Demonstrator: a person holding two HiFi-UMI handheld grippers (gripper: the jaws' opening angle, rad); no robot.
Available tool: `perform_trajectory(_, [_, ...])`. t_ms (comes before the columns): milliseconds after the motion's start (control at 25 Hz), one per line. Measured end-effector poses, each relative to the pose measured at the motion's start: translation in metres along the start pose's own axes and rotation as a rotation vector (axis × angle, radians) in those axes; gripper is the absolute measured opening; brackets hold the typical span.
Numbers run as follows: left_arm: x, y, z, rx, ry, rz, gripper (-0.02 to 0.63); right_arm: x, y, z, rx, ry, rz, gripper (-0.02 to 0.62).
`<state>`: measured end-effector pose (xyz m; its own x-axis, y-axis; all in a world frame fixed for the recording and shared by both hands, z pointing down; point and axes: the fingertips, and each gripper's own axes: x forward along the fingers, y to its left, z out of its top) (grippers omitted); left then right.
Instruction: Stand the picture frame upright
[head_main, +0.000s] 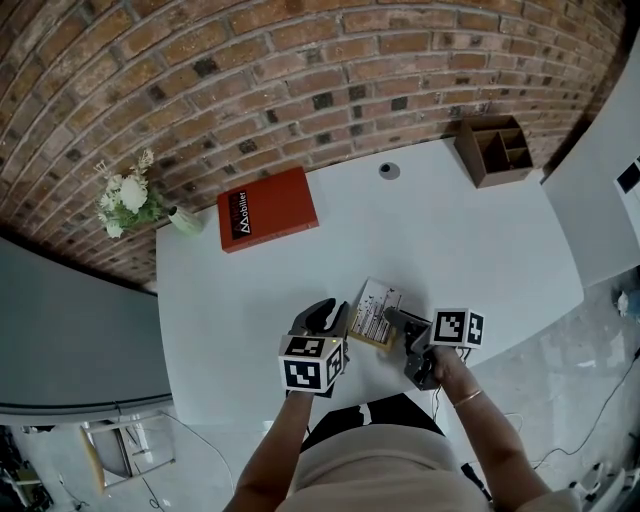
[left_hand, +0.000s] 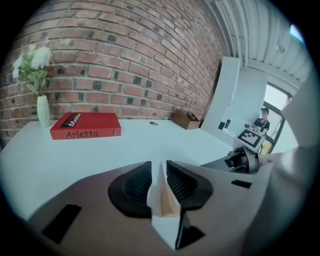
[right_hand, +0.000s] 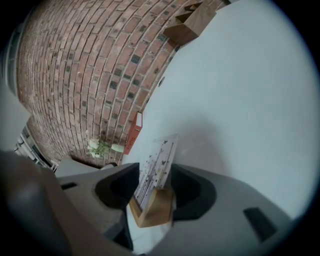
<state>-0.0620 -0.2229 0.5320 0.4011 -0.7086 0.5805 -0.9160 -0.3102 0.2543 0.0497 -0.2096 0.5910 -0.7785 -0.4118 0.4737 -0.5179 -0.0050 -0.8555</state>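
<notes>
Left tongs (left_hand: 159, 169) were closing, pinching the frame (head_main: 378, 300) edge; right tongs (right_hand: 154, 171), closing too, straddled it loosely over the bench (head_main: 450, 230).

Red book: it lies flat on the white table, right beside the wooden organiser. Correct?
No. The red book lies flat on the white table beside the vase of flowers, not the wooden organiser, which stands at the table's far right corner, as the head view shows.

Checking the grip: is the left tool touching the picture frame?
Touching. Left gripper view: the left tool is closing, its jaws against the picture frame on both sides.
</notes>
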Motion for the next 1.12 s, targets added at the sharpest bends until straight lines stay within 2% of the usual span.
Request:
perform_trajectory(280, [0.026, -0.015, -0.028, 0.038, 0.199, -0.046, 0.091, 0.001, 0.001, 0.000, -0.001, -0.001, -0.001, 0.201])
perform_trajectory(560, [0.040, -0.017, -0.049, 0.072, 0.345, -0.019, 0.097, 0.001, 0.001, -0.001, 0.002, 0.008, 0.004, 0.200])
perform_trajectory(800, [0.042, -0.020, -0.049, 0.077, 0.373, -0.009, 0.066, 0.000, 0.002, -0.001, 0.003, 0.011, 0.015, 0.199])
perform_trajectory(1120, [0.037, -0.019, -0.044, 0.097, 0.297, 0.030, 0.043, -0.002, 0.006, -0.003, -0.035, -0.007, 0.024, 0.199])
